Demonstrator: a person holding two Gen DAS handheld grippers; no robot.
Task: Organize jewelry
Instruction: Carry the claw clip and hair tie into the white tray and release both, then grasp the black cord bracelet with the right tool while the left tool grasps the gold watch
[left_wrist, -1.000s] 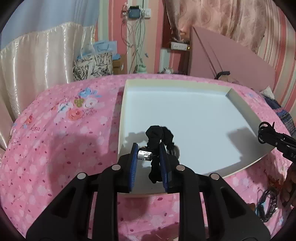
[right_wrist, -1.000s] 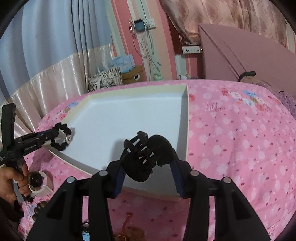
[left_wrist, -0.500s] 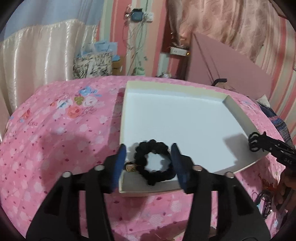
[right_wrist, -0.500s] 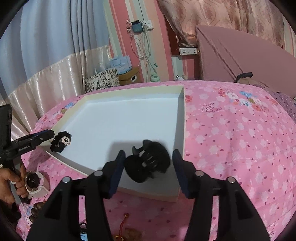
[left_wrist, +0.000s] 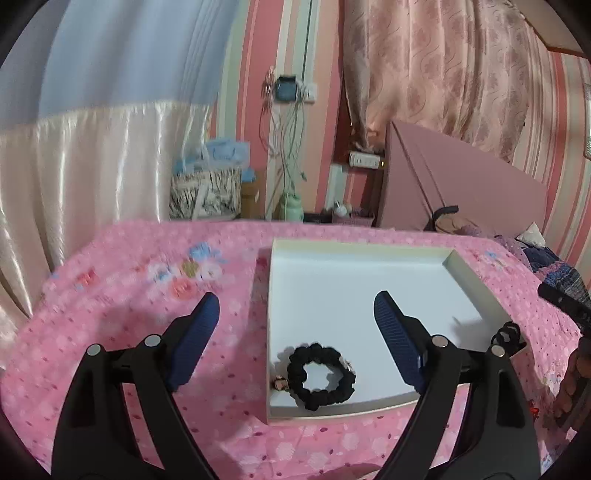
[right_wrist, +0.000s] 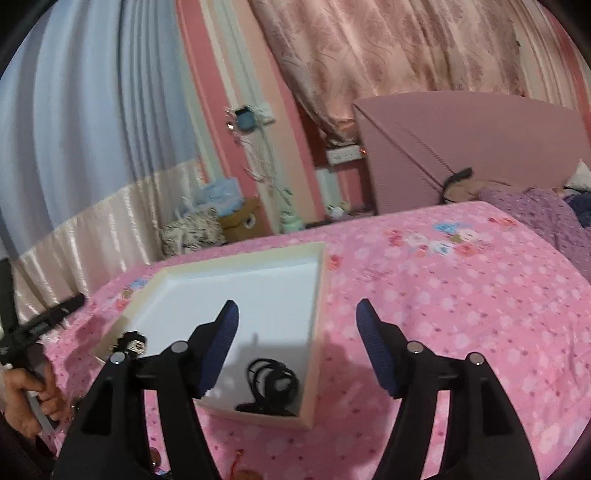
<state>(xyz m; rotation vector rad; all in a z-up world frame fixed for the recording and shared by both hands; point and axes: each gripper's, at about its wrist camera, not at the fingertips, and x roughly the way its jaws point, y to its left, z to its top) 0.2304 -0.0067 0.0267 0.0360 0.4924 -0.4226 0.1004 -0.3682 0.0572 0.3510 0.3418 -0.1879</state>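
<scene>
Backing off now, both sides: left gripper (left_wrist: 295, 314) and right gripper (right_wrist: 297, 317) each spread wide and hold nothing, where a second ago each was clamped on an item over the tray. Black ruffled fabric scrunchie (left_wrist: 320, 376) with a small metal charm now lies flat in the near-left corner of the shallow white cardboard tray (left_wrist: 476, 280), touching or almost touching the left wall. Black plastic claw hair clip (right_wrist: 271, 386) sits in the tray's near-right corner, just inside the cream rim in the right wrist view; the same clip shows small at the far right edge in the left view (left_wrist: 508, 334). Scrunchie also visible past the right gripper's left finger (right_wrist: 135, 341). Judgement: two placements done and released clean, and both tools are free for the next pick. More loose pieces seem to lie on the cover in front of the tray, bottom of the right view, but too blurred to name. Surface is a soft pink floral bedspread (left_wrist: 155, 295), so the tray could tilt if pressed. Room: pink striped walls, patterned pink curtain (right_wrist: 388, 51), pale satin drape at left, wall outlet with dangling cables.
</scene>
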